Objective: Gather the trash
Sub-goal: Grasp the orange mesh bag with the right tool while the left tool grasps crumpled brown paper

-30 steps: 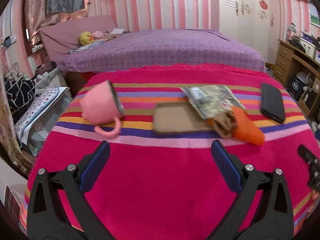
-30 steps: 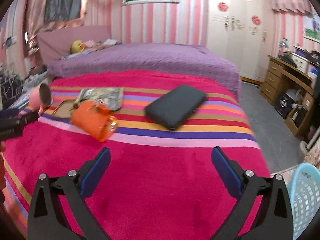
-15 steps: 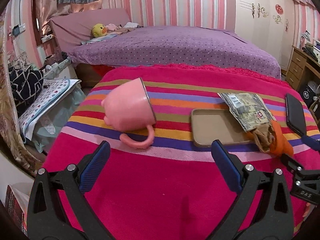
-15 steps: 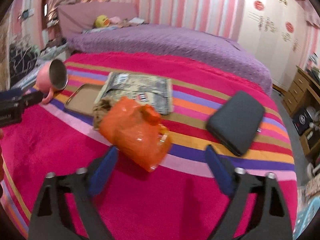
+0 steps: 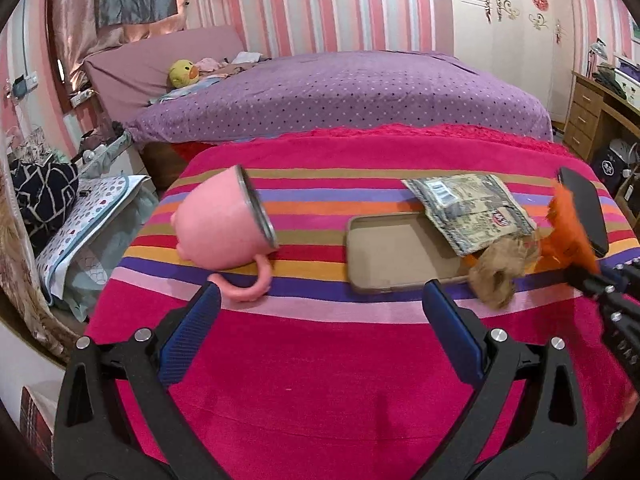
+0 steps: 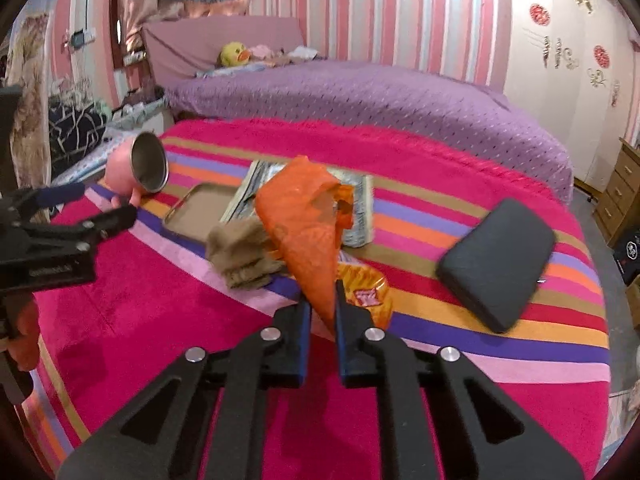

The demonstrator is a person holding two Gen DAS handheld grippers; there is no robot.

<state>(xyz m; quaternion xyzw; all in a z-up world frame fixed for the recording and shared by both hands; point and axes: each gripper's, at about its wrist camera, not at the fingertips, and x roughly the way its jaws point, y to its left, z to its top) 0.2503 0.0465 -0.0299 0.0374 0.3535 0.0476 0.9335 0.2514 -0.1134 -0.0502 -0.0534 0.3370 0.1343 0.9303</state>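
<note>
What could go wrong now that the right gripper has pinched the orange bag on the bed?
1. The right gripper holds the orange bag only by a thin corner, so it might slip or tear when lifted.
2. The bag's mouth gapes open, so anything inside might spill onto the blanket.
3. The brown crumpled wad touches the bag and could be dragged along.

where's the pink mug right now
The pink mug lies on its side at the left end of the striped blanket, just left of the tan tray, ahead of the open left gripper.
</note>
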